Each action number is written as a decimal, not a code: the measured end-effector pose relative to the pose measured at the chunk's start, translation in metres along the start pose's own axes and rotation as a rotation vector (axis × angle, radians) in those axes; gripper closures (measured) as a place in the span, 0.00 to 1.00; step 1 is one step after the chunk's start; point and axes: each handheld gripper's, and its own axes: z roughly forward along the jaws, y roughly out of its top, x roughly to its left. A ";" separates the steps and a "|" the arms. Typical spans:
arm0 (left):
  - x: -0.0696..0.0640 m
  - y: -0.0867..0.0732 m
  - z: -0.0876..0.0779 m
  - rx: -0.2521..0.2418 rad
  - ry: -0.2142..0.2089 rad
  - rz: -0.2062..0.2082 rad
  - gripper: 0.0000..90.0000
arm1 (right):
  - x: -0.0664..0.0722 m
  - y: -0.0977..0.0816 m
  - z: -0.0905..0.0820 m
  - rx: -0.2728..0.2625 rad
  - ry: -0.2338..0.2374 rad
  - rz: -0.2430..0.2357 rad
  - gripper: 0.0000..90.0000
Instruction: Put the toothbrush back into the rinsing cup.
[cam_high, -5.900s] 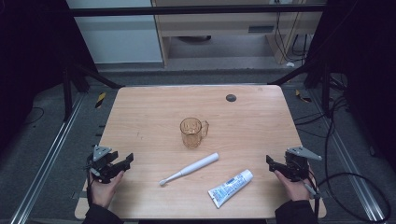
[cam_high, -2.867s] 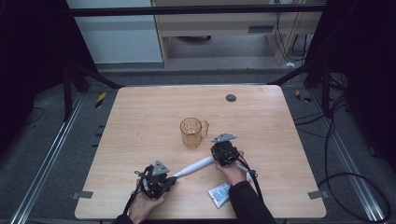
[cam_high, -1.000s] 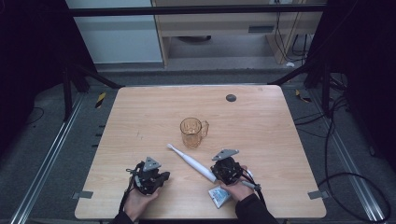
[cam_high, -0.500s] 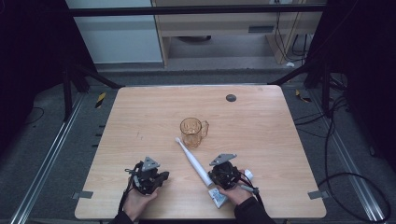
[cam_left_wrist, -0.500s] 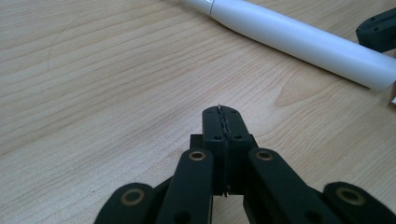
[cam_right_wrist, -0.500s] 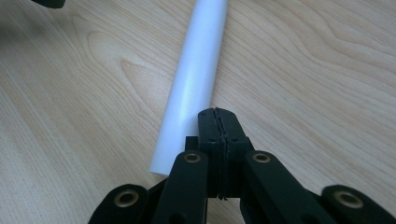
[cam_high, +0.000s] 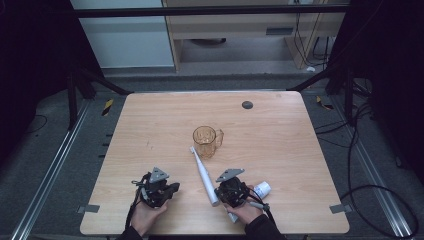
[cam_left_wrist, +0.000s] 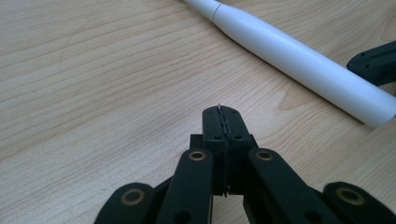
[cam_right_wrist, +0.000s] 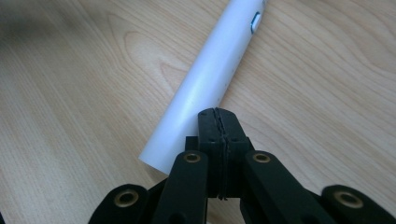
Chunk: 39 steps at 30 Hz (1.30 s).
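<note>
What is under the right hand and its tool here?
A toothpaste tube lies under the right hand: its capped end sticks out to the right and a bit of its tail shows below the right tool. The middle of the tube is covered, so its label cannot be read.

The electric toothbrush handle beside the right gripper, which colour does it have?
The electric toothbrush handle is plain white; the right gripper view shows it best.
</note>
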 end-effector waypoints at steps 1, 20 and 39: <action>0.000 0.000 0.000 -0.001 0.000 -0.001 1.00 | 0.001 0.000 0.001 0.001 0.000 -0.005 1.00; 0.002 0.000 -0.001 -0.001 0.001 -0.006 1.00 | 0.024 0.010 0.013 -0.007 0.058 -0.042 1.00; 0.014 0.001 -0.009 -0.029 0.029 -0.040 1.00 | 0.050 0.018 0.031 -0.027 0.127 -0.053 1.00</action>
